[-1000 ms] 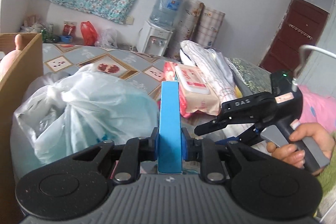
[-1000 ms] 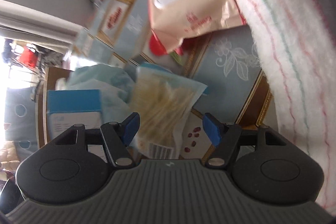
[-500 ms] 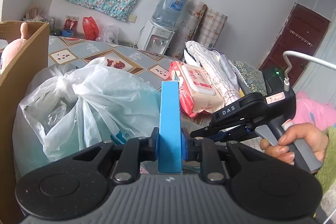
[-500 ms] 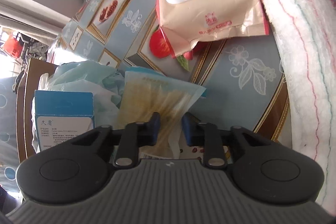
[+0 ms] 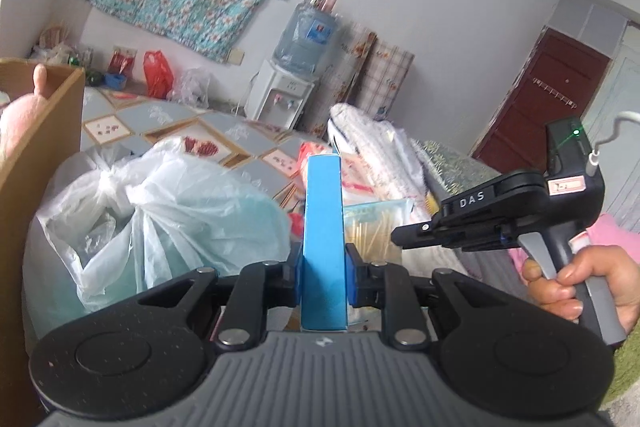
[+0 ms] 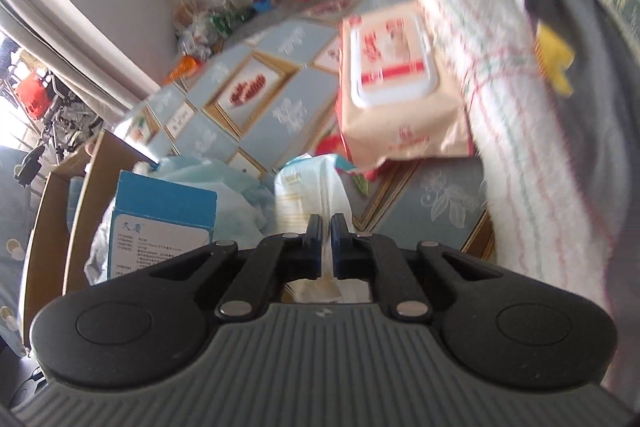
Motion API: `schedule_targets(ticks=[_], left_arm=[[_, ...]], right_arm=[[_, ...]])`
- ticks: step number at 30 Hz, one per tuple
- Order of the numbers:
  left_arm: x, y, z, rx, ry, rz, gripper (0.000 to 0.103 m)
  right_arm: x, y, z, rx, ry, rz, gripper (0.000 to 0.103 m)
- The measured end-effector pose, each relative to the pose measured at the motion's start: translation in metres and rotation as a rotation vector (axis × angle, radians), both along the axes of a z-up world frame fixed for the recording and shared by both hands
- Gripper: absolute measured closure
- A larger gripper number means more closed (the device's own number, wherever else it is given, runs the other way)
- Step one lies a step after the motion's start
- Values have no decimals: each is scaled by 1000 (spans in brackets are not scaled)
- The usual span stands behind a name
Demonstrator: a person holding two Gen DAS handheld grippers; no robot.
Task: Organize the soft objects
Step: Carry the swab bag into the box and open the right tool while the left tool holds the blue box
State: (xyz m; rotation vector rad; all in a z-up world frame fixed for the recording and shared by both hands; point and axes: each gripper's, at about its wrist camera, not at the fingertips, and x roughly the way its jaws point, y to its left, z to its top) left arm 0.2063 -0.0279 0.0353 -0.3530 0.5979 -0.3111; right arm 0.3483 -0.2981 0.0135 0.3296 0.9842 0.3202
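Observation:
My left gripper [image 5: 322,269] is shut on a slim blue box [image 5: 323,227], held upright; the box also shows in the right wrist view [image 6: 160,219]. My right gripper [image 6: 326,227] is shut on a clear bag of cotton swabs [image 6: 310,193] and holds it above the patterned table [image 6: 436,203]; the bag also shows in the left wrist view [image 5: 372,227], with the right gripper [image 5: 400,239] beside it. A wet-wipes pack [image 6: 394,83] lies on the table next to a folded striped towel [image 6: 520,107]. A white plastic bag [image 5: 160,219] sits left of the blue box.
A cardboard box [image 5: 36,155] with a pink soft toy [image 5: 20,115] in it stands at the left. A water dispenser [image 5: 288,83] and rolled mats [image 5: 372,71] stand at the far wall. A dark red door [image 5: 536,107] is at the right.
My right gripper has closed on the swab bag and lifted it off the table, turning more level. My left gripper keeps hold of the blue box and has risen slightly.

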Motion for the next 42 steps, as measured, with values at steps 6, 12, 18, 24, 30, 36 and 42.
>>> schedule_targets(ticks=[6, 12, 18, 24, 30, 36, 42], left_arm=[[-23, 3, 22, -22, -74, 1, 82], [-53, 16, 47, -45, -146, 20, 82], [-97, 53, 77, -44, -225, 96, 82], [-147, 112, 106, 35, -285, 256, 82], [-182, 174, 124, 186, -271, 474, 82], [-178, 217, 115, 304, -188, 642, 83], [-156, 243, 86, 288, -93, 681, 101]], right_arm=[[-33, 0, 42, -20, -116, -4, 100], [-71, 4, 86, -1, -223, 11, 100], [-107, 34, 123, 59, -320, 98, 100], [-121, 104, 142, 161, -347, 266, 100], [-112, 201, 138, 298, -265, 456, 100], [-90, 309, 116, 324, -117, 573, 100], [-61, 399, 68, 283, 47, 564, 100]])
